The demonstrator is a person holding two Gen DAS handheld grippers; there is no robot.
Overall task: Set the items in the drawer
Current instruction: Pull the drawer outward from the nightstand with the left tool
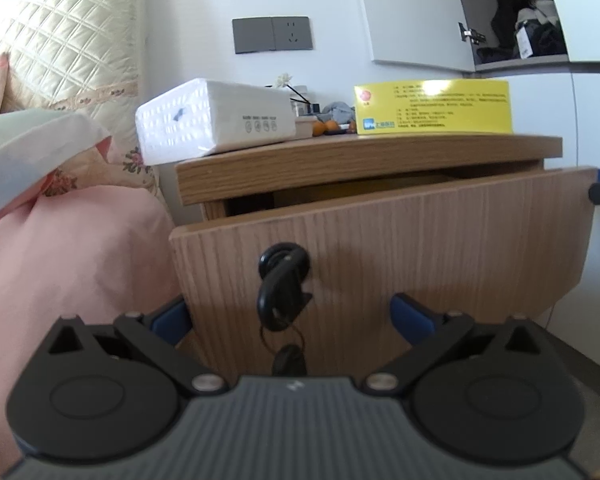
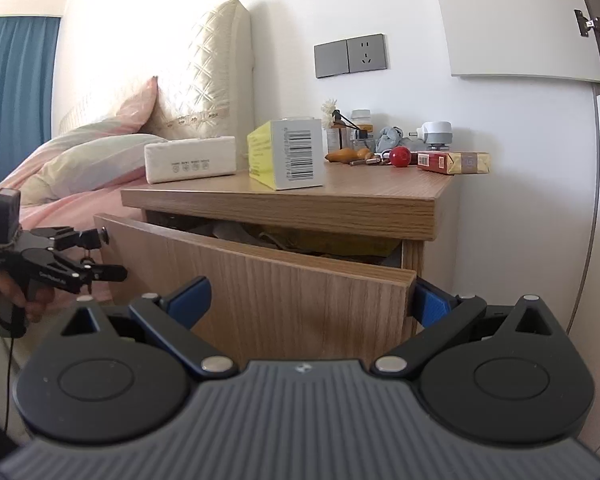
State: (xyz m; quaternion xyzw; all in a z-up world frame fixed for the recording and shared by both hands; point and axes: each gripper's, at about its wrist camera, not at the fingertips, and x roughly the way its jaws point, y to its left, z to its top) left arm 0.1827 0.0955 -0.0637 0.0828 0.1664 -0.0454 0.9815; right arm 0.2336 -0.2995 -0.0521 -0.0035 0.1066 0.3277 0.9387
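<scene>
A wooden nightstand (image 1: 364, 156) (image 2: 284, 200) has its drawer (image 1: 380, 248) (image 2: 260, 280) pulled partly open, with crumpled items inside. A black key bunch (image 1: 284, 292) hangs from the drawer front lock. On top stand a white tissue pack (image 1: 216, 120) (image 2: 192, 158) and a yellow box (image 1: 432, 108) (image 2: 288, 154). My left gripper (image 1: 292, 316) is open, just in front of the keys, holding nothing. It also shows in the right wrist view (image 2: 108, 256). My right gripper (image 2: 312, 300) is open, straddling the drawer front's right end; its right finger (image 2: 432, 304) is behind the edge.
A bed with pink sheets (image 1: 60, 248) and pillows (image 2: 100, 160) lies left of the nightstand. The back of the top holds bottles (image 2: 360, 128), a red ball (image 2: 400, 157), a cigarette pack (image 2: 452, 162) and small clutter. A wall socket (image 2: 352, 56) and an open cupboard (image 1: 520, 12) are above.
</scene>
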